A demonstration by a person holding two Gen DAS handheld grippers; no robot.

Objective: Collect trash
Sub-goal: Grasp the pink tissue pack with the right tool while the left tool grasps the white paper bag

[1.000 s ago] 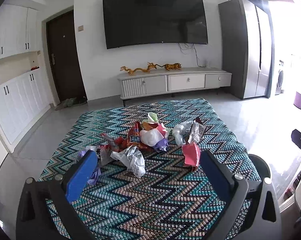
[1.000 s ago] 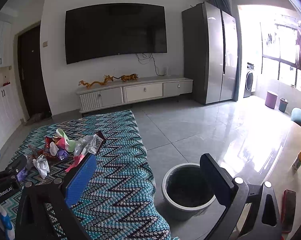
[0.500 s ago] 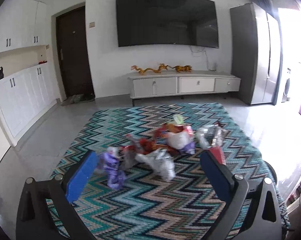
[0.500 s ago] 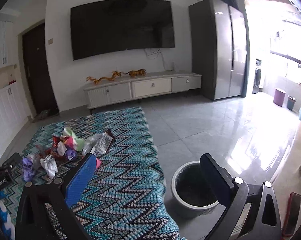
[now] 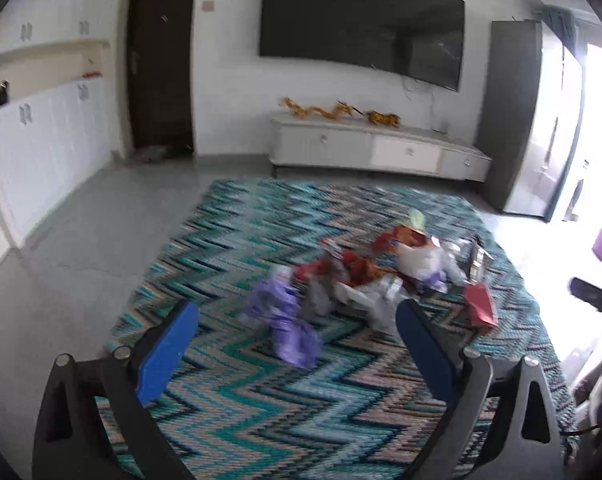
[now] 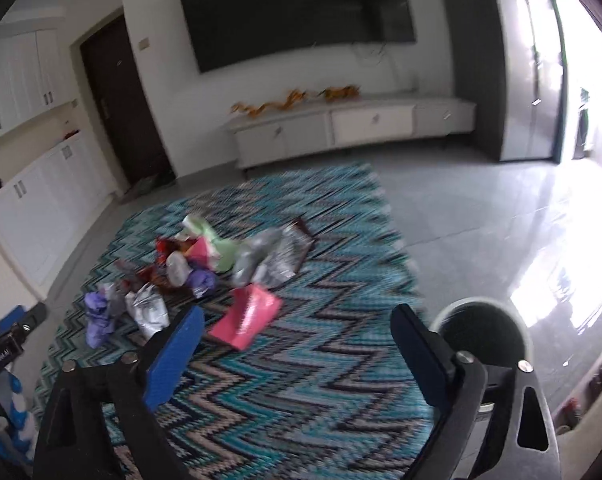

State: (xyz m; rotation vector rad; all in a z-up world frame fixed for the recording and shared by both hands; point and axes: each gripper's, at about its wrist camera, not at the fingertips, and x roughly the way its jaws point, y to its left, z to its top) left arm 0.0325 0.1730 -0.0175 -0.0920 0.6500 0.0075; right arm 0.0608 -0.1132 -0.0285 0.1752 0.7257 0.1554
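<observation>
Zigzag teal rug (image 5: 261, 400) bears scattered trash (image 6: 205, 264); both grippers' fingers spread, right closing.

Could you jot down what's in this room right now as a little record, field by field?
place: living room, zigzag rug on tiled floor
trash: wrappers heaped on the rug, pink packet and purple bag nearest
bin: round bin on the floor beside the rug
left gripper: open, nothing in it
right gripper: jaws closing, nothing between them
</observation>
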